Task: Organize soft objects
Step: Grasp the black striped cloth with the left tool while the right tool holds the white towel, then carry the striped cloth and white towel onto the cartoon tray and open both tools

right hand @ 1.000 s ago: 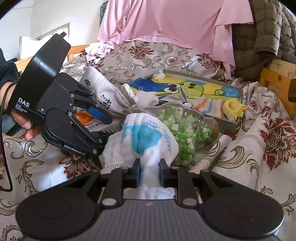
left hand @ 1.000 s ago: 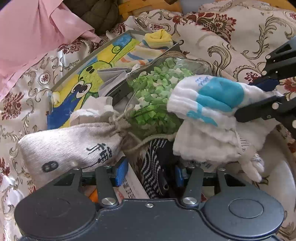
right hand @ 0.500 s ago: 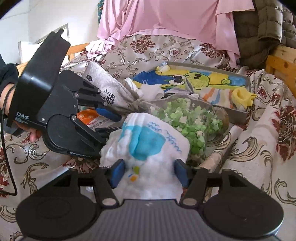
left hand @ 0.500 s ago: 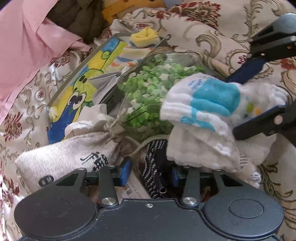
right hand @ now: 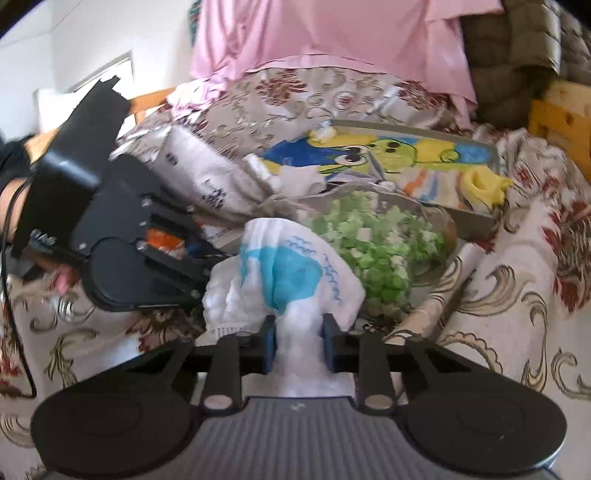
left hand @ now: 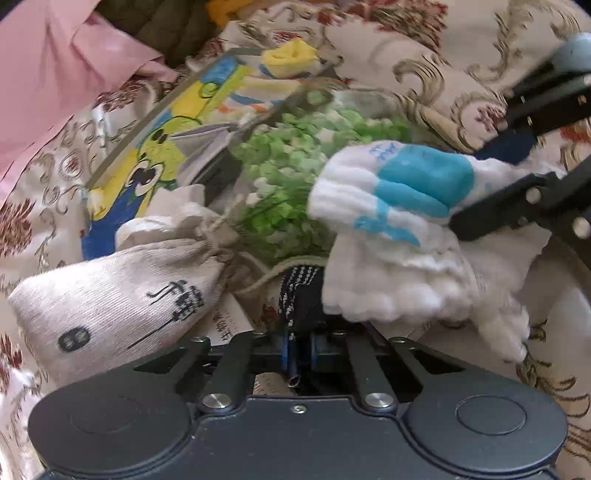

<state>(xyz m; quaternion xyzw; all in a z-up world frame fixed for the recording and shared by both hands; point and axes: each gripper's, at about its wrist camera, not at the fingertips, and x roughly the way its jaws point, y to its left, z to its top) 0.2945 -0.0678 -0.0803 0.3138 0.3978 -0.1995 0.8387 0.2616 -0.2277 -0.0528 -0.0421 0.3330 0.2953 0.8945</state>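
A white cloth with a turquoise print [right hand: 291, 273] hangs bunched between the blue pads of my right gripper [right hand: 298, 345], whose jaws are closing and press on its lower fold. In the left wrist view the same cloth [left hand: 413, 184] sits at the right, with the right gripper [left hand: 491, 181] around it. My left gripper [left hand: 298, 347] is shut on a black fabric strip with white dots [left hand: 300, 291] that runs under the cloth. From the right wrist view the left gripper [right hand: 201, 264] reaches in beside the cloth, with a hand behind it.
A grey drawstring pouch [left hand: 110, 291] lies to the left. Behind the cloth is a clear bag of green and white bits [left hand: 295, 173]. A cartoon-printed tray [right hand: 388, 155] holds a yellow sock [right hand: 480, 184]. A pink garment [right hand: 332, 33] hangs over the floral bedcover [right hand: 517, 295].
My right gripper opened wide around the white cloth, then closed on it again. My left gripper's pads came together on the black strip. Both hands stayed in place.
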